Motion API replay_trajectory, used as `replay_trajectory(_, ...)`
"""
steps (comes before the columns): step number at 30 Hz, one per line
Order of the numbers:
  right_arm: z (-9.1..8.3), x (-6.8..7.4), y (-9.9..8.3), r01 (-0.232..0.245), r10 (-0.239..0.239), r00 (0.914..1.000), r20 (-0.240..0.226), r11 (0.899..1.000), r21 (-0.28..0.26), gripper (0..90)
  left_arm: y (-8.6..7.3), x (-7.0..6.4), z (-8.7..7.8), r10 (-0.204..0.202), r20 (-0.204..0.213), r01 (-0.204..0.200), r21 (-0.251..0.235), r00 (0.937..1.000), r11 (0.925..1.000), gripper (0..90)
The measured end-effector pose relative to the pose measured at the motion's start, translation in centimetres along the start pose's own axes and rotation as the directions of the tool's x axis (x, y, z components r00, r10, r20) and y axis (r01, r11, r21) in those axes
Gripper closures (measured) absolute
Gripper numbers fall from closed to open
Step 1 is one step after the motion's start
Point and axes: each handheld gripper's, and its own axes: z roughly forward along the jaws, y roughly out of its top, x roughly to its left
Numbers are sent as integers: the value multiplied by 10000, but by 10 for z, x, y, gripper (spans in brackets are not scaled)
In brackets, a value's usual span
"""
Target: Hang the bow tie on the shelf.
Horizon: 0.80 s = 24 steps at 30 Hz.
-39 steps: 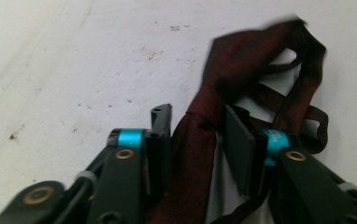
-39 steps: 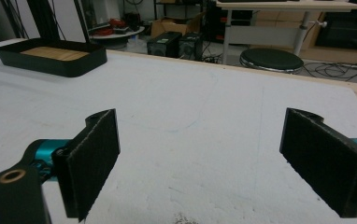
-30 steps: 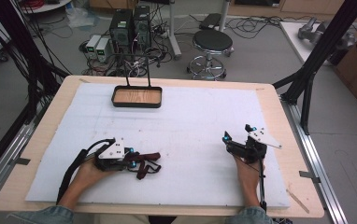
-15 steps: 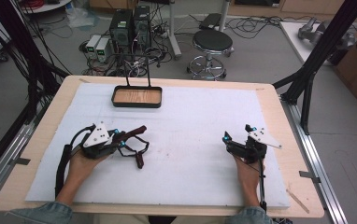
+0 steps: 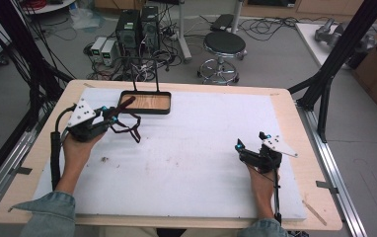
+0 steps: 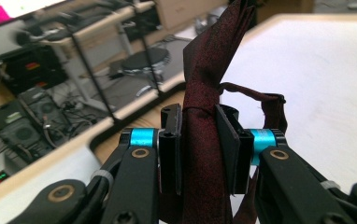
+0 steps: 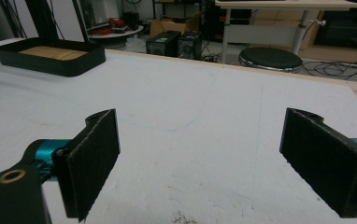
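We hold the dark red satin necktie (image 6: 200,107) pinched between the pads of our left tool (image 5: 111,114), gripped just below its knot so the loop and tail hang free above the worktop instead of dragging. It hangs at the far left of the white foam-covered worktop (image 5: 201,148), just beside the near rim of the black rectangular tray with a wooden floor (image 5: 145,102), which looks like the place it is meant to go. Our right tool (image 5: 239,146) rests near the right edge, jaws spread wide and empty, kept clear. Beyond the far edge stand a round stool (image 5: 224,43), computer towers and tangled cables on the grey floor.
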Motion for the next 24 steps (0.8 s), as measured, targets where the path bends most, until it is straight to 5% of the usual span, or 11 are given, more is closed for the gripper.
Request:
replay_trajectory(15,0,0,0,-1,1,10000,-39,10000,-2,113,30,58,20,-780,-1245,732,-429,9892,9964,713)
replay_trajectory(24,0,-1,0,15,-15,10000,-33,10000,-14,113,36,80,39,-1254,-2127,1104,-813,9690,9906,709)
